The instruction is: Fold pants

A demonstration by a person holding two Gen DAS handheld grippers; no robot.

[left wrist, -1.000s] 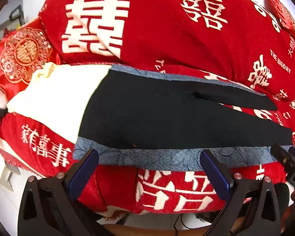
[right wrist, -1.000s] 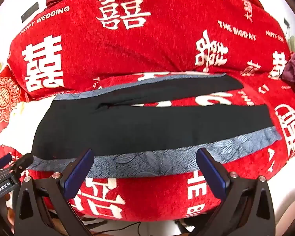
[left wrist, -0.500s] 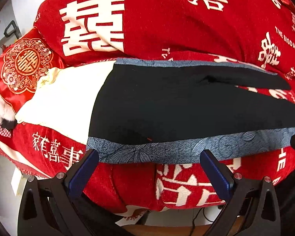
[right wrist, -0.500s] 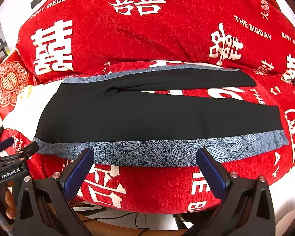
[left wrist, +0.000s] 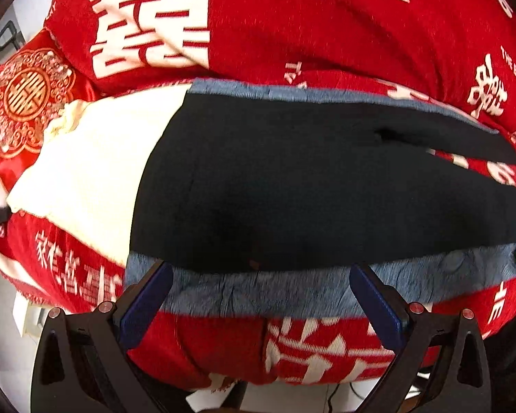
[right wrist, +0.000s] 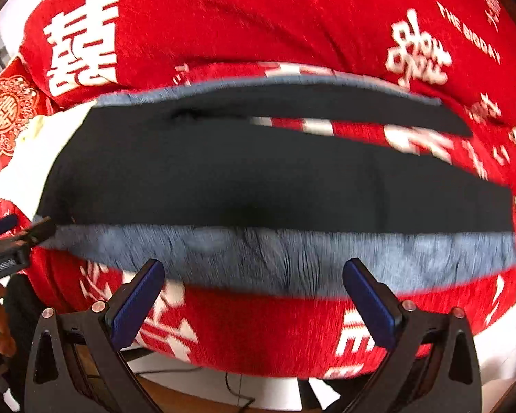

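Observation:
Black pants [left wrist: 292,186] with blue-grey patterned side stripes lie flat on a red bedspread, waist to the left, legs running right and slightly apart. They also show in the right wrist view [right wrist: 258,179]. My left gripper [left wrist: 261,296] is open and empty, its fingertips over the near blue stripe [left wrist: 258,289] by the waist end. My right gripper [right wrist: 254,292] is open and empty, its fingertips at the near stripe [right wrist: 275,258] of the front leg. The left gripper's tip shows at the left edge of the right wrist view [right wrist: 7,241].
The red bedspread [left wrist: 292,27] with white characters covers the bed. A cream cloth [left wrist: 86,172] lies under the waist end at the left. A red embroidered cushion [left wrist: 24,96] sits at the far left. The bed's front edge drops to the floor [right wrist: 223,385] below the grippers.
Both grippers have moved forward toward the pants. The near blue stripe has come from beyond the fingertips to between them. The jaws have stayed open.

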